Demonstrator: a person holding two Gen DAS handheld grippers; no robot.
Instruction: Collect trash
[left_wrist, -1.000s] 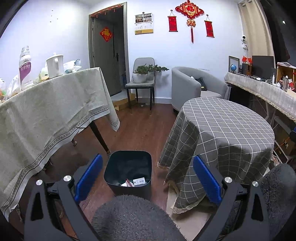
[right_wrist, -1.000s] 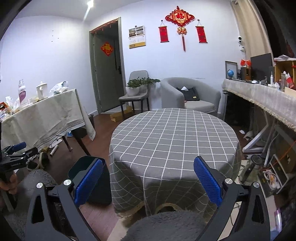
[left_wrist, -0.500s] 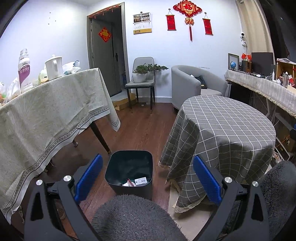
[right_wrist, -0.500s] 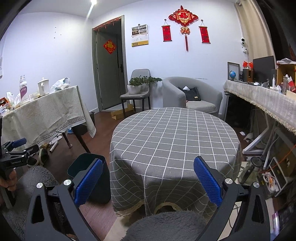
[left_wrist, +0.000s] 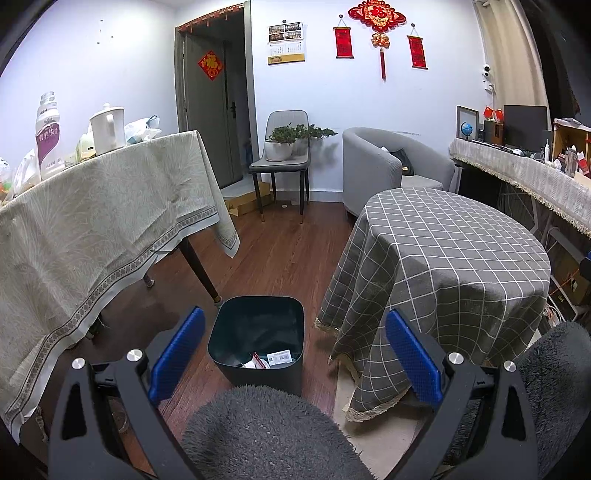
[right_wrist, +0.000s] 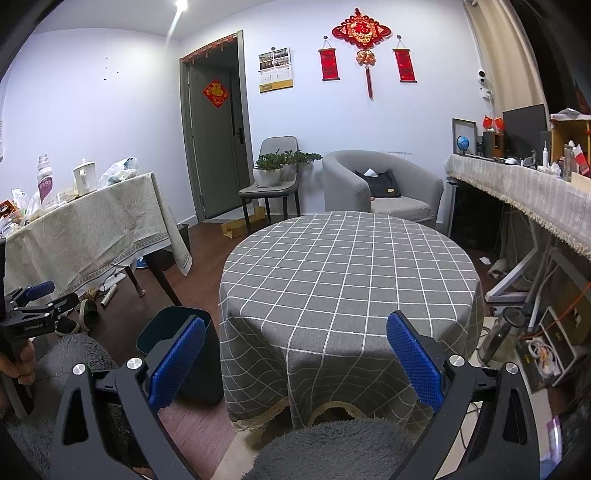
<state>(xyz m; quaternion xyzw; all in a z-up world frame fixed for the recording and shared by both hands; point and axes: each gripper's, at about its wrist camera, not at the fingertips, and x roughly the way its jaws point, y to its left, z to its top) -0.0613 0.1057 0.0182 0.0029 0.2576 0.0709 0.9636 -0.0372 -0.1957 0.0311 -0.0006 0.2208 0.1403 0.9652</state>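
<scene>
Two grippers, both with jaws spread wide and nothing between the blue pads.

Left wrist view: left gripper (left_wrist: 295, 350) hangs over the dark trash bin (left_wrist: 258, 347), which stands on the wood floor (left_wrist: 280, 254) between the long table (left_wrist: 92, 229) under a beige cloth and the round table (left_wrist: 450, 258) under a grey checked cloth. Bin holds paper scraps (left_wrist: 271, 359); one white slip carries a QR-type print, not readable. A grey fuzzy cushion (left_wrist: 266, 432) blocks the near floor below the bin. On the long table: a white bottle (left_wrist: 48, 136) with a purple label in Chinese characters, too small to read, and a white kettle (left_wrist: 108, 128).

Right wrist view: right gripper (right_wrist: 295, 360) faces the round table; its top is bare cloth. Bin sits just left of that table, partly hidden by the left pad. Left gripper shows at the far left edge, held by a hand (right_wrist: 18, 363); "GenRobot.AI" is printed on its body. Red knot ornament (right_wrist: 361, 31) on the wall bears one gold character.
</scene>
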